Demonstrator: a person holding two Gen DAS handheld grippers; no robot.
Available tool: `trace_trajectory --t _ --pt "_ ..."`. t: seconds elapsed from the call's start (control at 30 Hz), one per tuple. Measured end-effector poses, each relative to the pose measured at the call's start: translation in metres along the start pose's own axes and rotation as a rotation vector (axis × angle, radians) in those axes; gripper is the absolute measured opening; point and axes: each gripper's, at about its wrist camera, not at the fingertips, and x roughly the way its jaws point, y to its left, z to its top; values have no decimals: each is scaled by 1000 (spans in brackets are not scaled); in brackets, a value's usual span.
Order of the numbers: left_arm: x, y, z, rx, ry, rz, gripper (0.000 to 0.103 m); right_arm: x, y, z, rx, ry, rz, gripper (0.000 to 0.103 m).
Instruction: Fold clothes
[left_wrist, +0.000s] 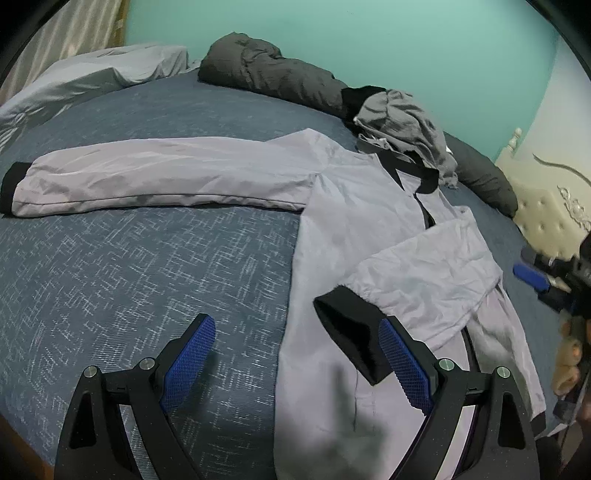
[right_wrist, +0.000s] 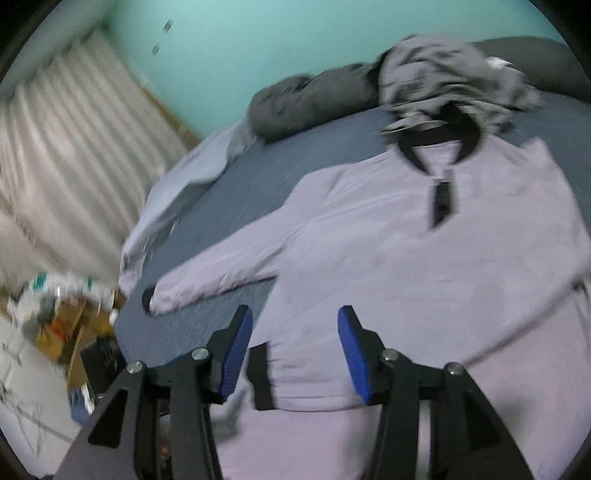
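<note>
A lavender jacket (left_wrist: 354, 221) with black collar and cuffs lies spread face up on the blue bedspread (left_wrist: 147, 266). One sleeve (left_wrist: 166, 177) stretches straight out to the left. The other sleeve is folded across the body, its black cuff (left_wrist: 347, 336) just beside the right finger of my left gripper (left_wrist: 295, 354), which is open and holds nothing. In the blurred right wrist view, my right gripper (right_wrist: 295, 350) hangs open above the jacket (right_wrist: 406, 258), with the folded sleeve's cuff (right_wrist: 260, 376) lying below its left finger. The right gripper (left_wrist: 532, 277) also shows at the left wrist view's right edge.
A crumpled grey garment (left_wrist: 402, 118) and a rolled dark grey blanket (left_wrist: 266, 70) lie at the far side of the bed. A pale pillow (left_wrist: 92, 74) sits far left, a cream headboard (left_wrist: 543, 206) at right. Clutter (right_wrist: 55, 314) lies on the floor beside the bed.
</note>
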Motion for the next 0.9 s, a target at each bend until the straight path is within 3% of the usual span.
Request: trace_trajectory --t 0.33,0.6,0.9 --pt "6 -22 8 53 19 -13 94 -42 -109 -54 247 -72 -170 49" --pt "32 -61 41 120 27 -64 97 -59 -133 -61 276 -126 -199 49" --pt "99 -98 51 180 143 -99 97 -74 -152 -69 306 -212 -242 49"
